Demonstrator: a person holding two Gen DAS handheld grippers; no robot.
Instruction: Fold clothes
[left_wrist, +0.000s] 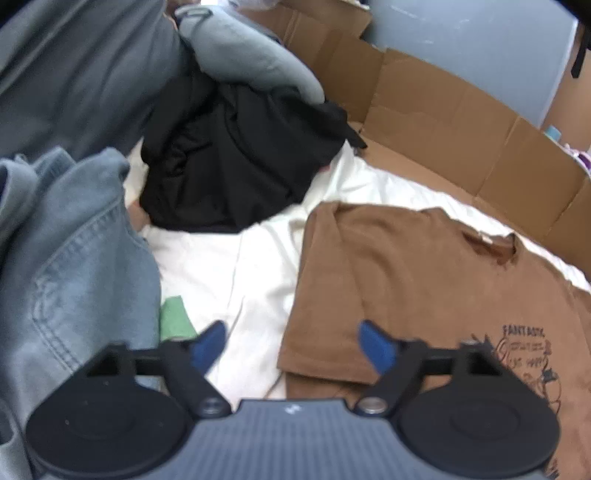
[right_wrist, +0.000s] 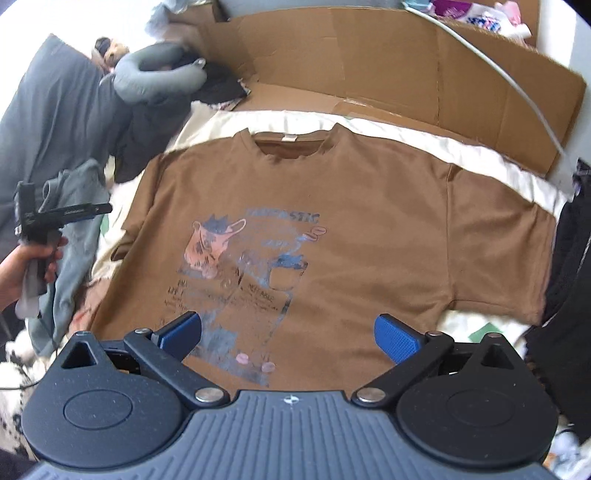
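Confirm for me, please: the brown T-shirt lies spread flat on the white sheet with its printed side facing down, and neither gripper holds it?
Not quite: the brown T-shirt lies printed side up, as the right wrist view shows the graphic plainly. The rest stands: it is spread flat on the white sheet, and the left gripper and right gripper both hang open above it.

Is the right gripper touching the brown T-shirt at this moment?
Apart. In the right wrist view the right gripper has its jaws wide open with nothing between them, above the flat brown T-shirt.

Brown T-shirt (right_wrist: 369, 206) flat; right tongs (right_wrist: 291, 336) wide, empty.
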